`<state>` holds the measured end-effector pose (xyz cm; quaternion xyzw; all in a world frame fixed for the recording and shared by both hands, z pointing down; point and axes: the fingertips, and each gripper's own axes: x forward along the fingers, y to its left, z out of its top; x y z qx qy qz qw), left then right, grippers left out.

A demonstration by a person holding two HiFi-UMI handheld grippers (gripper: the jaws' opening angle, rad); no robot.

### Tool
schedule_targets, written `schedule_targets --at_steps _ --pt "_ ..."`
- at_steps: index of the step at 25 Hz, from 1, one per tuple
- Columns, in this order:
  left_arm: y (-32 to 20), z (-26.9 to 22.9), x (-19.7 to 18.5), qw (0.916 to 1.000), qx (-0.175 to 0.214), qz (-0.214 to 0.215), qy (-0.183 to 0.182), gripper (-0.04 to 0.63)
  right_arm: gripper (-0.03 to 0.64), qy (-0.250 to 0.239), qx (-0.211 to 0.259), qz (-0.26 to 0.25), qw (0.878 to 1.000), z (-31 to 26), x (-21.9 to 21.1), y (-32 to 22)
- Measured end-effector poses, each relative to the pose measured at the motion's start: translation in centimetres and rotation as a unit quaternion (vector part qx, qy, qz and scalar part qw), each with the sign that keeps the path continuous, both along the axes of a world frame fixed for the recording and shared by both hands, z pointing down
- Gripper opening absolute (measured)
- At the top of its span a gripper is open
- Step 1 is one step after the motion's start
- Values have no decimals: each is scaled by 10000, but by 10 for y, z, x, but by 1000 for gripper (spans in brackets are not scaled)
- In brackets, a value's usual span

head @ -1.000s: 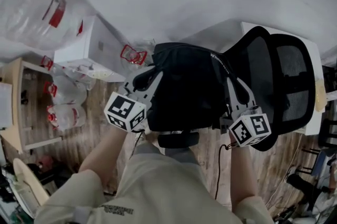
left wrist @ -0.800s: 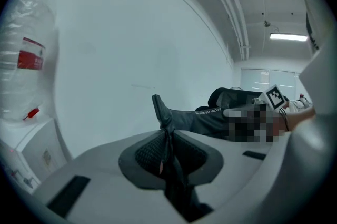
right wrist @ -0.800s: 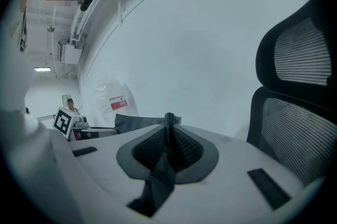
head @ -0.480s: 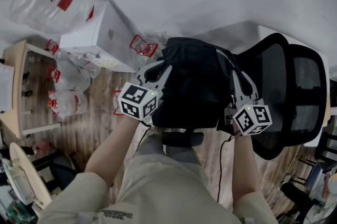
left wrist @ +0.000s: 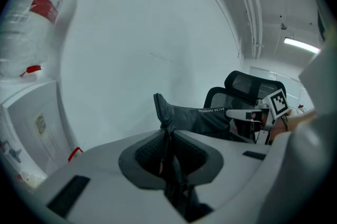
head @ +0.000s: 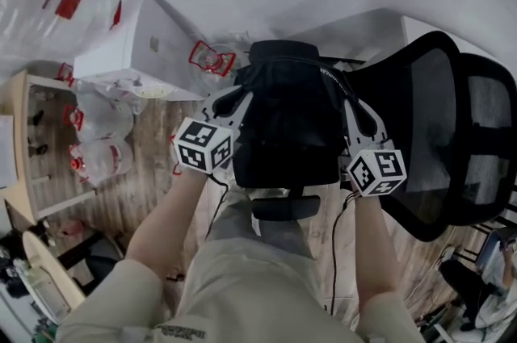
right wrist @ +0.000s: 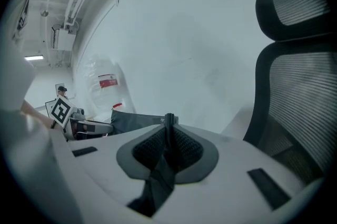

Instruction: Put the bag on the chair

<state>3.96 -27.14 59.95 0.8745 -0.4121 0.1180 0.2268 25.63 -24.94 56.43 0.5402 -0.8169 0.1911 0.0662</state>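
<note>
- Bag [head: 287, 123] hangs between our two claws, just beside the chair [head: 440, 131] back and, we judge, not yet resting on it.
- Left claw [head: 232, 102] and right claw [head: 358, 115] are each clamped nearly closed on a fabric edge, which keeps the bag spread and level.
- Since a second ago, both claws have sunk with the bag, and the grips are unchanged.

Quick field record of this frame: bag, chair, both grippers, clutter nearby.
bag: black, stretched between the two grippers, one on each side
left gripper: jaws pinched on a fold of the bag's fabric
right gripper: jaws pinched on the bag's fabric
chair: black mesh office chair, to the right of the bag
bag on chair: cannot tell; the bag hides the seat in the head view
clutter: white box and clear plastic bags with red labels, at the left by the wall
</note>
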Motion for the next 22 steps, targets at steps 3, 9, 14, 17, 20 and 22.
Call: schedule_targets --at_steps 3,9,14,17,20,22 --pt "-3 27 -2 9998 -134 51 -103 64 57 -10 -161 46 9999 27 -2 0" --pt "-11 83 -5 9984 -417 182 -340 64 57 -87 -543 146 9984 86 -3 1" --pt "-15 126 -11 9949 -818 26 -595 64 57 -33 -869 177 9961 131 -9 7" --pt "-16 152 -15 9922 -1048 -1 -674 64 57 -1 -1072 164 9941 155 -13 7" --pt "-10 180 -17 9882 -1286 110 -826 64 58 28 -1308 125 9913 178 -13 11" --pt "-6 198 -17 9848 -1436 170 -962 64 58 86 -1478 108 9889 193 -14 13"
